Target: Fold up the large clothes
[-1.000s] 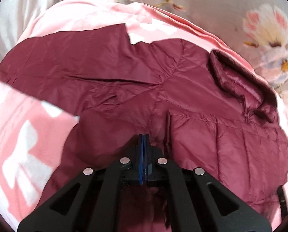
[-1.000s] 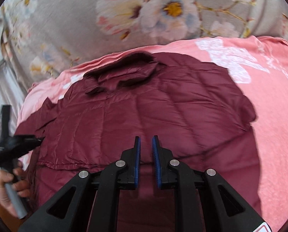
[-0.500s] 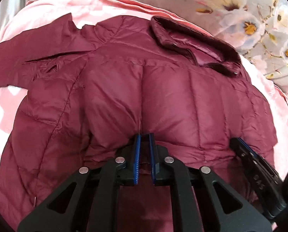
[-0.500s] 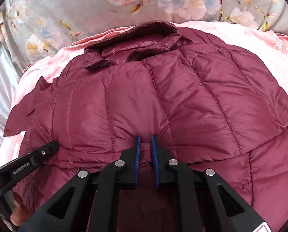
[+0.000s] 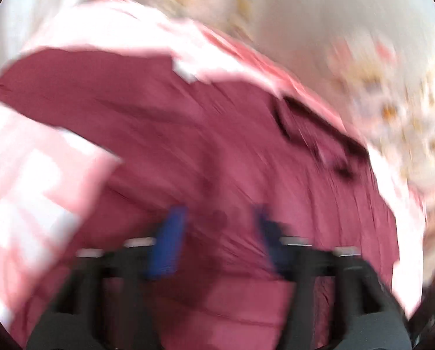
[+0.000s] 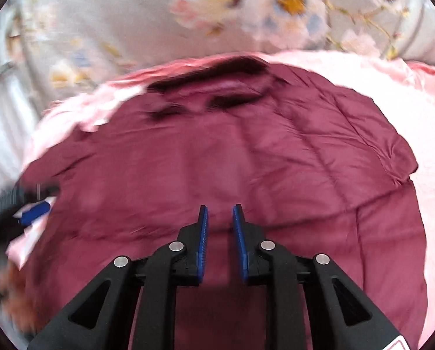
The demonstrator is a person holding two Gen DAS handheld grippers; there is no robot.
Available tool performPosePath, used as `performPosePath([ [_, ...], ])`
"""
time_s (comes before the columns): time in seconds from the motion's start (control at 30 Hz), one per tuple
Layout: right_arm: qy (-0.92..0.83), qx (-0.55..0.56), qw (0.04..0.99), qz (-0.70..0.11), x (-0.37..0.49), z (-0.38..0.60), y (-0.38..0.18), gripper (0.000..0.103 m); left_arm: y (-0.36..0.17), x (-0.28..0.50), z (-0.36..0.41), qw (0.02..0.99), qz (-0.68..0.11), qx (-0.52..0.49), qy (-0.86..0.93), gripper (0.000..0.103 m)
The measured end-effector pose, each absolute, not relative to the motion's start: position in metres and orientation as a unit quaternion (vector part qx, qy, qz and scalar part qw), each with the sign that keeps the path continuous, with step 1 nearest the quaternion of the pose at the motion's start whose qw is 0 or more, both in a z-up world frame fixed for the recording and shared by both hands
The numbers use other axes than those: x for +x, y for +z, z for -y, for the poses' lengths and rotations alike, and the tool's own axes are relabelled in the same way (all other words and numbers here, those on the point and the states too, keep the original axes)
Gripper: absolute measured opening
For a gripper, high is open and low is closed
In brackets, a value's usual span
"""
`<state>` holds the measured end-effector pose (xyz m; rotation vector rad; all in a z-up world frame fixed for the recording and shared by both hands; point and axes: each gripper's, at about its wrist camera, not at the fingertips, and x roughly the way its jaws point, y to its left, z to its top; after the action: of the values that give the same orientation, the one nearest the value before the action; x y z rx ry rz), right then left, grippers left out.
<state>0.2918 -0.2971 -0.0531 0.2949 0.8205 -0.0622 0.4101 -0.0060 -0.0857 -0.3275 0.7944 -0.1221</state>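
Left gripper (image 5: 217, 224) has just sprung wide, nothing between its pads; right gripper (image 6: 220, 218) is easing apart, a narrow empty gap. Below them the maroon quilted puffer jacket (image 6: 246, 160) lies flat on a pink blanket (image 6: 407, 87), collar (image 6: 217, 87) pointing away, sleeve (image 5: 86, 87) stretched left.

no legible text anywhere
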Motion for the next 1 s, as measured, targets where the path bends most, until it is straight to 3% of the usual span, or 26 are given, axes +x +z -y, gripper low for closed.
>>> performPosePath([
  [0.17, 0.02, 0.117, 0.916, -0.384, 0.247, 0.246, -0.038, 0.03, -0.062, 0.44, -0.113, 0.919, -0.343, -0.182, 0.06, 0.08],
  [0.4, 0.072, 0.101, 0.91, -0.396, 0.217, 0.196, -0.064, 0.038, -0.096, 0.474, -0.272, 0.861, -0.352, -0.319, 0.183, 0.08],
  [0.53, 0.069, 0.106, 0.902, -0.412, 0.218, 0.193, -0.078, 0.04, -0.116, 0.482, -0.318, 0.847, -0.352, -0.326, 0.231, 0.078],
  [0.77, 0.069, 0.111, 0.896, -0.424, 0.22, 0.192, -0.083, 0.041, -0.128, 0.498, -0.333, 0.842, -0.346, -0.341, 0.234, 0.077],
  [0.83, 0.069, 0.109, 0.896, -0.425, 0.22, 0.192, -0.084, 0.042, -0.128, 0.503, -0.327, 0.848, -0.343, -0.332, 0.23, 0.069],
  [0.93, 0.069, 0.108, 0.896, -0.426, 0.22, 0.192, -0.084, 0.042, -0.129, 0.508, -0.322, 0.854, -0.346, -0.316, 0.226, 0.039],
  [1.0, 0.068, 0.107, 0.896, -0.425, 0.22, 0.191, -0.084, 0.042, -0.13, 0.512, -0.318, 0.857, -0.354, -0.312, 0.207, 0.002],
])
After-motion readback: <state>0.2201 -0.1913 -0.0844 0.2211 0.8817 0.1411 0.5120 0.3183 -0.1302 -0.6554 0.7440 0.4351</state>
